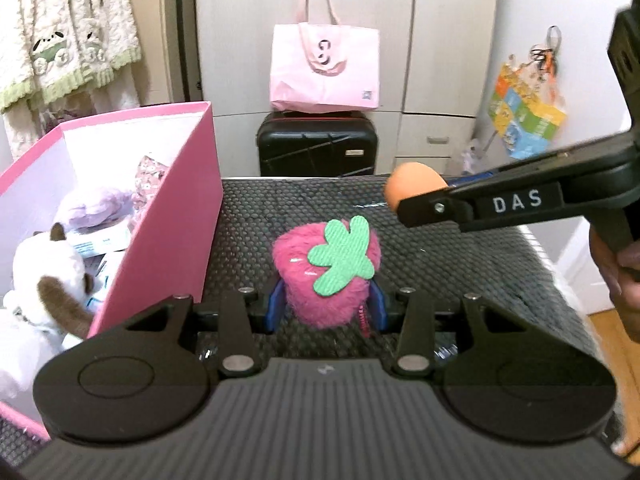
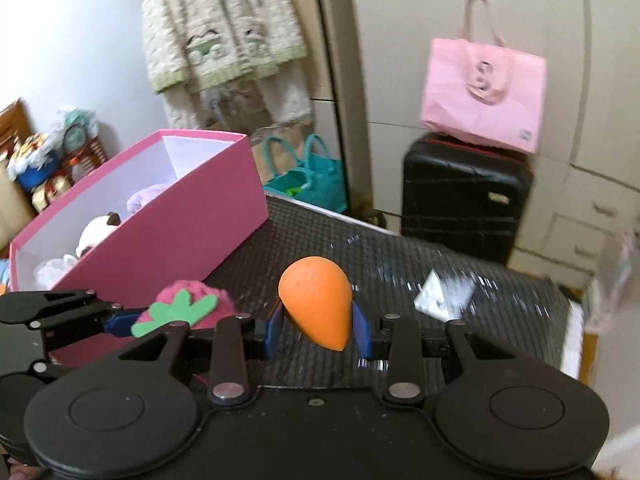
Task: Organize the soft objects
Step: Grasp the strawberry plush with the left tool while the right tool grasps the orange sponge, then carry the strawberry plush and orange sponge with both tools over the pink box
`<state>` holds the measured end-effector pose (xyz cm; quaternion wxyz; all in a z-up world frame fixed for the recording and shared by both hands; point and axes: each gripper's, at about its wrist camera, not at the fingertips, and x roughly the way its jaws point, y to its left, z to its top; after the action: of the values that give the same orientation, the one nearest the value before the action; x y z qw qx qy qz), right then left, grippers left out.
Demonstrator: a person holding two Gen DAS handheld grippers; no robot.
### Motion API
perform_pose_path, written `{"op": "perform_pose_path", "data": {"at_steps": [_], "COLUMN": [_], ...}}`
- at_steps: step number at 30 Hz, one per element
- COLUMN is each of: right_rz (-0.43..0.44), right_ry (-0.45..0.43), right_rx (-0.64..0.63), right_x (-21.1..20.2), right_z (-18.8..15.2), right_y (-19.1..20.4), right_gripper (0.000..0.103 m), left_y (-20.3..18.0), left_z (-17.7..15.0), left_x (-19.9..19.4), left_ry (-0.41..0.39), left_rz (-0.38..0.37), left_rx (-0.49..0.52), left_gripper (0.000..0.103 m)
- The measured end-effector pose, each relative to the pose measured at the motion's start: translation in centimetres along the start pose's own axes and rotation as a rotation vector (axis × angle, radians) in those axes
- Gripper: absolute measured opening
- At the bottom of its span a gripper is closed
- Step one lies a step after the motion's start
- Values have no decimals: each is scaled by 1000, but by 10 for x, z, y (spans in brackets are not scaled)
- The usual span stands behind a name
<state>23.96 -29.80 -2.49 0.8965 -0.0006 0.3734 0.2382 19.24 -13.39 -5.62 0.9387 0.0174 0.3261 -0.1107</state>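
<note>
A pink strawberry plush (image 1: 326, 276) with a green felt leaf is clamped between the blue pads (image 1: 276, 308) of the left gripper (image 1: 326, 308), whose jaws are drawn in tight on its fuzzy body. It is held above the dark, dimpled tabletop (image 1: 460, 264), just beside the pink box (image 1: 172, 208). In the right wrist view the strawberry (image 2: 184, 308) is seen at lower left in the left gripper (image 2: 120, 322), close to the side of the box (image 2: 180, 236).

An orange egg-shaped sponge (image 2: 318, 300) is gripped by the right gripper (image 2: 318, 330); its narrow end is pointed down and its sides are pressed by the blue pads (image 2: 362, 334), the jaws being narrowed around it. It is held clear of the tabletop (image 2: 400, 272). From the left wrist the sponge (image 1: 412, 188) is seen at upper right, poking out past the tip of the right gripper (image 1: 432, 204), and part of a hand (image 1: 618, 276) is visible at the right edge.

The box stands open on the left of the tabletop and is lined in white. A white and brown plush (image 1: 48, 276), a lilac soft item (image 1: 96, 204) and a patterned pink cloth (image 1: 150, 176) are lying inside it. A small pale object (image 2: 444, 294), blurred, is lying on the tabletop to the right of the sponge.

Behind the tabletop a black suitcase (image 1: 318, 146) is set against the cabinets, with a pink bag (image 1: 324, 68) on top.
</note>
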Motion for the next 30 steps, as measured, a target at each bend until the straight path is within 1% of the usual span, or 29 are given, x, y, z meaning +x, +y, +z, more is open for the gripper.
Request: {"op": "perform_pose_path", "data": {"at_steps": [5, 7, 9, 11, 15, 18, 23, 26, 30], "right_rz": [-15, -30, -27, -24, -10, -2, 22, 36, 44], "right_ry": [-20, -40, -57, -61, -47, -42, -61, -76, -107], "right_rx": [58, 76, 72, 81, 85, 77, 82, 50, -20], "right_x": [-32, -47, -59, -70, -84, -95, -112, -120, -125], "right_z": [-19, -29, -39, -49, -68, -81, -89, -84, -70], "right_y": [14, 24, 35, 46, 66, 82, 107, 125, 150], "right_gripper": [42, 42, 42, 42, 43, 43, 43, 43, 44], "left_y": [10, 14, 19, 24, 30, 37, 46, 57, 75], "left_z": [-3, -3, -5, -7, -15, -19, -26, -24, -17], "left_x": [-33, -44, -56, -69, -95, -116, -145, -161, -176], "left_ry": [5, 13, 30, 41, 48, 56, 36, 15, -44], "left_rz": [-52, -87, -129, -165, -200, -254, -262, -276, -258], "left_rx": [7, 16, 31, 49, 80, 86, 115, 116, 90], "left_gripper": [41, 41, 41, 41, 41, 41, 41, 41, 41]}}
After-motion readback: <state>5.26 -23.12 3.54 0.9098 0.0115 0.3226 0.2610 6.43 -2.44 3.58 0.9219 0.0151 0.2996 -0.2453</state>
